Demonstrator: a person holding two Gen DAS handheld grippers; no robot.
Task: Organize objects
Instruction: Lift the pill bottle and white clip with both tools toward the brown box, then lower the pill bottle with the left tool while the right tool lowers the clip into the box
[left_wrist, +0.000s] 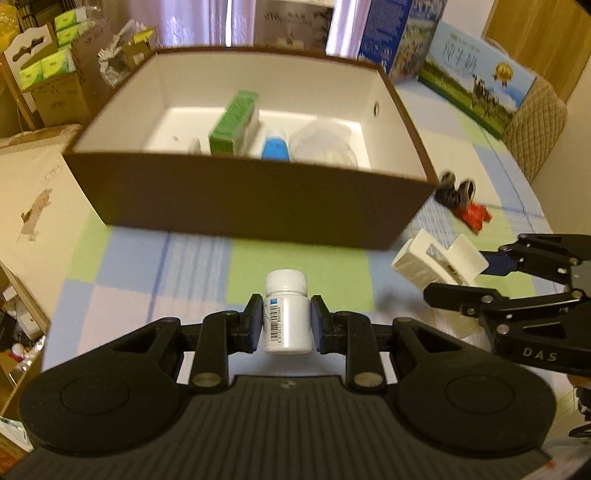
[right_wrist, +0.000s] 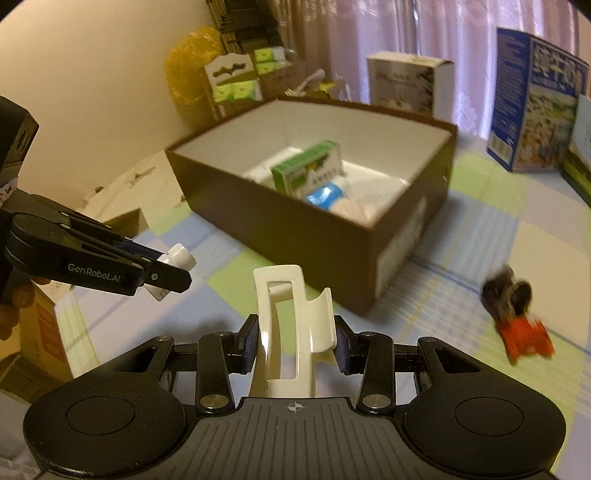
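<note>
My left gripper (left_wrist: 287, 325) is shut on a small white pill bottle (left_wrist: 287, 314) with a barcode label, held above the checked tablecloth in front of the brown box (left_wrist: 251, 199). That bottle (right_wrist: 177, 258) and the left gripper (right_wrist: 162, 271) also show at the left of the right wrist view. My right gripper (right_wrist: 295, 343) is shut on a white plastic hair claw clip (right_wrist: 291, 332), lifted off the table; the clip (left_wrist: 436, 258) and right gripper (left_wrist: 458, 275) appear at the right of the left wrist view. The brown box (right_wrist: 332, 236) holds a green carton (left_wrist: 236, 123), a blue-capped item (left_wrist: 275, 147) and a white bag (left_wrist: 325, 142).
A dark fuzzy item with a red part (right_wrist: 517, 321) lies on the tablecloth right of the box. Milk cartons (left_wrist: 476, 77) stand at the back right, and a white box (right_wrist: 406, 81) stands behind the brown box. Cardboard boxes (left_wrist: 33, 206) crowd the left edge.
</note>
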